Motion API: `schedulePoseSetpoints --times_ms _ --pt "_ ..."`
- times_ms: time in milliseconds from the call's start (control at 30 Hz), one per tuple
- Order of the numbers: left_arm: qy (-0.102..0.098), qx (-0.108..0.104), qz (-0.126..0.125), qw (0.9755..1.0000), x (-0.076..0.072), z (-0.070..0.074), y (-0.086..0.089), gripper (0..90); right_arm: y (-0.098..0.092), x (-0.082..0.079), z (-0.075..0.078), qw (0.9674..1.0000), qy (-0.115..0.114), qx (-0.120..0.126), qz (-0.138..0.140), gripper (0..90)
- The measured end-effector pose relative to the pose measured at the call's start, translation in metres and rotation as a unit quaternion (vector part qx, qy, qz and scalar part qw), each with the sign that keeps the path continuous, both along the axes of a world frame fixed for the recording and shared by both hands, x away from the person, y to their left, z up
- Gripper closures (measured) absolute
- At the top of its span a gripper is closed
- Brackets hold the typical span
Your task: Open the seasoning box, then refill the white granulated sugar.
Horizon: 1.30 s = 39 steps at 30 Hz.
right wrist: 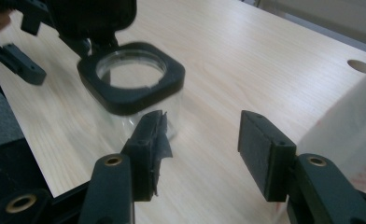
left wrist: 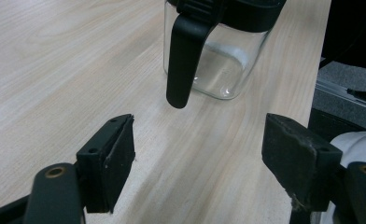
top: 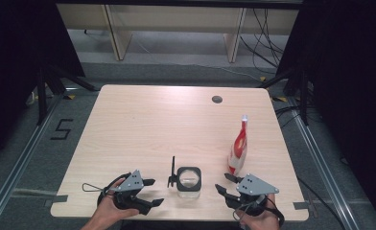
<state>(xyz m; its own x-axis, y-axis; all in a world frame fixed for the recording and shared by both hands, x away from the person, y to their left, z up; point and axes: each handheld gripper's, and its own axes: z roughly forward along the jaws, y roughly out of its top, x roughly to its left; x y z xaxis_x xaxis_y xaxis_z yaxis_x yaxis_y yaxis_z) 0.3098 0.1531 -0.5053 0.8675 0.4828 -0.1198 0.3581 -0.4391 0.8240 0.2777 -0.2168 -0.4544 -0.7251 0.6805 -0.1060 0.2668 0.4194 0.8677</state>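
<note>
A clear square jar [top: 189, 179] with a black rim and its flip lid [top: 172, 173] swung open to the left stands near the tabletop's [top: 143, 124] near edge, right between the two hands, probably so each can reach it without stretching. The left hand-held gripper [top: 151, 191] waits just left of it with jaws spread and nothing between them, aimed at the hanging lid latch, while the right hand-held gripper [top: 225, 183] sits to its right, jaws also apart and empty. A red and white pouch [top: 238, 148] stands upright just beyond the right one, seemingly ready to be poured into the empty, see-through jar.
</note>
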Motion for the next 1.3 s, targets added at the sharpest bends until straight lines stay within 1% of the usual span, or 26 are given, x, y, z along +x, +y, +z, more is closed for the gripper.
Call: schedulePoseSetpoints --times_ms 100,167,200,233,267,300,333,433,467,500,567,600,633,667,700,733,767,867,900,967,1000,1033,1133,1167,1233,1300 --pt "0.005 -0.002 0.004 1.0000 0.000 0.000 -0.001 25.3 -0.005 -0.002 -0.004 0.9999 0.003 -0.007 -0.007 51.1" --pt "0.001 0.002 0.002 1.0000 0.001 0.000 0.000 25.3 -0.007 -0.001 -0.006 0.9999 0.003 -0.007 -0.009 50.6" --pt "-0.002 0.006 0.000 1.0000 0.001 0.001 0.000 25.3 -0.009 -0.002 -0.007 0.9998 0.010 -0.006 -0.014 49.8" --pt "0.003 0.001 -0.004 1.0000 0.002 0.000 0.000 25.3 -0.013 -0.001 -0.009 0.9995 0.012 -0.006 -0.029 47.9" --pt "0.010 -0.002 0.003 0.9999 0.001 0.000 -0.001 25.4 -0.015 0.001 -0.011 0.9993 0.013 -0.005 -0.035 46.8" --pt "0.010 -0.002 0.003 0.9999 0.001 0.000 -0.001 25.4 -0.017 0.001 -0.012 0.9990 0.022 0.000 -0.038 45.1" --pt "0.011 -0.004 0.005 0.9999 0.001 0.000 -0.001 25.4 -0.018 0.002 -0.012 0.9987 0.019 0.003 -0.047 43.9" --pt "0.012 -0.004 0.004 0.9999 0.001 0.000 -0.001 25.4 -0.019 0.003 -0.013 0.9982 0.022 0.011 -0.055 42.5" --pt "-0.001 0.008 0.008 0.9999 0.002 0.000 0.001 25.4 -0.020 0.002 -0.013 0.9977 0.021 0.011 -0.064 40.7" --pt "-0.001 -0.006 0.004 1.0000 0.002 0.000 0.000 25.4 -0.021 0.002 -0.014 0.9974 0.021 0.011 -0.068 40.3" --pt "-0.007 -0.003 0.003 1.0000 0.003 0.000 0.000 25.4 -0.021 0.001 -0.015 0.9972 0.027 0.011 -0.069 39.8" --pt "0.006 0.001 0.011 0.9999 0.002 0.001 0.001 25.5 -0.022 0.002 -0.017 0.9967 0.026 0.016 -0.075 38.9" --pt "0.006 0.001 0.011 0.9999 0.002 0.001 0.001 25.5 -0.022 0.002 -0.017 0.9967 0.026 0.016 -0.075 38.9" --pt "0.010 -0.002 0.010 0.9999 0.003 0.001 0.000 25.5 -0.021 -0.002 -0.017 0.9941 0.053 0.022 -0.092 38.9" --pt "0.010 0.001 0.008 0.9999 0.003 0.002 0.001 25.5 -0.024 0.001 -0.018 0.9954 0.043 0.019 -0.083 38.8" --pt "0.010 -0.002 0.012 0.9999 0.003 0.001 0.000 25.5 -0.024 0.000 -0.018 0.9946 0.048 0.019 -0.091 38.5" --pt "0.010 0.000 0.013 0.9999 0.002 0.001 0.000 25.5 -0.026 0.003 -0.019 0.9956 0.035 0.007 -0.087 37.4" --pt "0.012 0.000 0.017 0.9998 0.002 0.001 0.000 25.4 -0.028 0.003 -0.020 0.9943 0.035 0.005 -0.100 35.5" --pt "0.013 0.001 0.011 0.9999 0.002 0.002 0.001 25.4 -0.030 0.004 -0.021 0.9936 0.029 0.004 -0.109 33.3" --pt "0.011 -0.004 0.014 0.9998 0.002 0.002 0.000 25.3 -0.030 0.005 -0.022 0.9936 0.037 0.009 -0.106 32.5" --pt "0.005 0.010 0.006 0.9999 0.003 0.003 0.002 24.9 -0.032 0.006 -0.024 0.9928 0.027 0.011 -0.116 30.4" --pt "0.005 -0.003 0.012 0.9999 0.002 0.002 0.000 24.9 -0.032 0.006 -0.024 0.9921 0.036 0.009 -0.119 29.2" --pt "-0.001 -0.003 0.006 1.0000 0.003 0.002 0.000 24.4 -0.033 0.008 -0.025 0.9914 0.030 0.012 -0.127 26.5" --pt "0.009 0.000 0.017 0.9998 0.002 0.002 0.000 24.2 -0.033 0.006 -0.024 0.9867 0.032 0.028 -0.157 24.3" --pt "0.003 0.013 0.005 0.9999 0.004 0.002 0.002 24.3 -0.035 0.008 -0.025 0.9879 0.026 0.029 -0.150 23.5" --pt "0.006 0.011 0.009 0.9999 0.002 0.002 0.001 24.1 -0.037 0.010 -0.025 0.9861 0.024 0.031 -0.161 22.0"
